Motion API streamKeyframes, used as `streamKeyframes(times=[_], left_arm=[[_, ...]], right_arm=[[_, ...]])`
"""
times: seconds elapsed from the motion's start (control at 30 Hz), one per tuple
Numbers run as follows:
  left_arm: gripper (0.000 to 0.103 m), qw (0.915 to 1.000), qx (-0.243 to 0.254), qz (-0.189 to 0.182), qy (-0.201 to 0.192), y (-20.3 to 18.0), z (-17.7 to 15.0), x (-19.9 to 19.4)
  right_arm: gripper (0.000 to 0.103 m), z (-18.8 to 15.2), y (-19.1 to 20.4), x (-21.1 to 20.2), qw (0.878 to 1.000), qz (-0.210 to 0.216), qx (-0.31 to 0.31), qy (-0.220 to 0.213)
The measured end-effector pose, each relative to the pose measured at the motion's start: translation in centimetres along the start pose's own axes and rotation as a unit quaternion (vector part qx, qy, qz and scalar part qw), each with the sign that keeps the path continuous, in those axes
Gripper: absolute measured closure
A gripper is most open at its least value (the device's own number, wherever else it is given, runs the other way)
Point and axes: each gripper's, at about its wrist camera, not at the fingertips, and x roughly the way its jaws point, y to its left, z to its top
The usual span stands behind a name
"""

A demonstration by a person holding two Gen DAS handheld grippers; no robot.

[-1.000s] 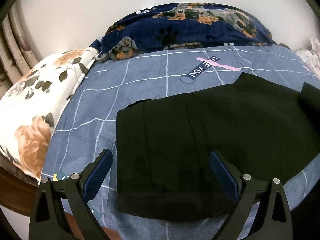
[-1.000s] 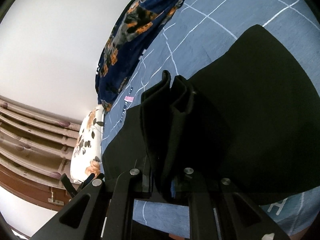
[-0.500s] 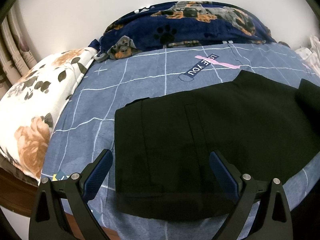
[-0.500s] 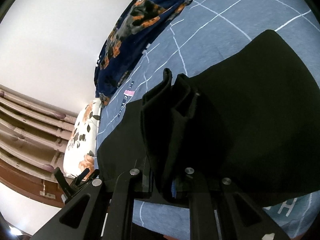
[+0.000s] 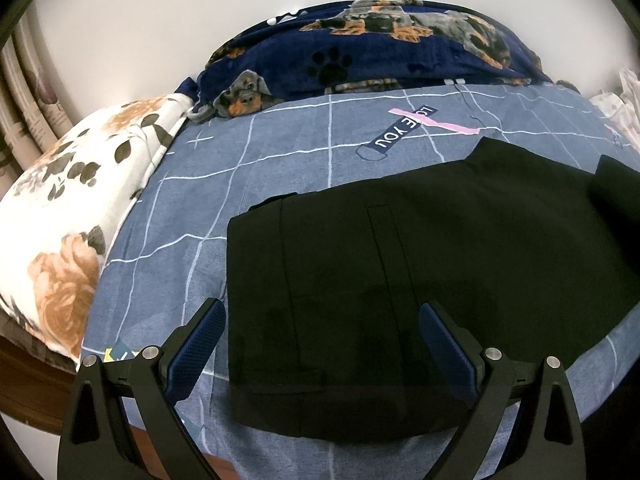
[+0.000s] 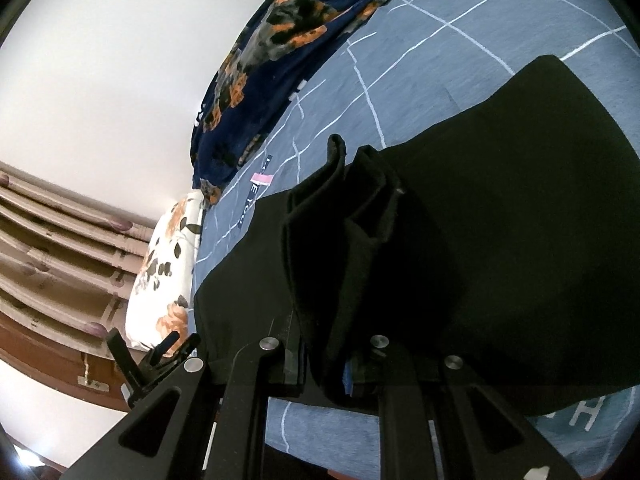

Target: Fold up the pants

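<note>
- Left tongs (image 5: 322, 338) hung released above the black pants (image 5: 420, 248) on the bed (image 5: 280, 152).
- Right tongs (image 6: 326, 364) were clenched on a bunched pant fold.

Right claw (image 6: 326, 364) clamped on bunched black pants (image 6: 460, 240) edge, above blue bedsheet (image 6: 440, 40).

Ahead of the left gripper a bed (image 5: 280, 160) with a blue grid-lined sheet meets a plain white wall (image 5: 160, 20). A dog-print blanket (image 5: 380, 52) lies along that wall; a floral pillow (image 5: 80, 208) and a curtain (image 5: 24, 92) stand left.
</note>
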Motion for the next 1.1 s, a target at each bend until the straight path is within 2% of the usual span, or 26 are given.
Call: streamKeyframes(times=[0.53, 1.1], left_arm=[[0.006, 1.0, 0.004, -0.001, 0.003, -0.1, -0.2, 0.3], [0.006, 1.0, 0.005, -0.002, 0.005, -0.2, -0.3, 0.4]], right_arm=[[0.087, -0.4, 0.7, 0.6, 1.0, 0.0, -0.008, 0.009], [0.078, -0.9, 1.0, 1.7, 1.0, 0.0, -0.009, 0.023]])
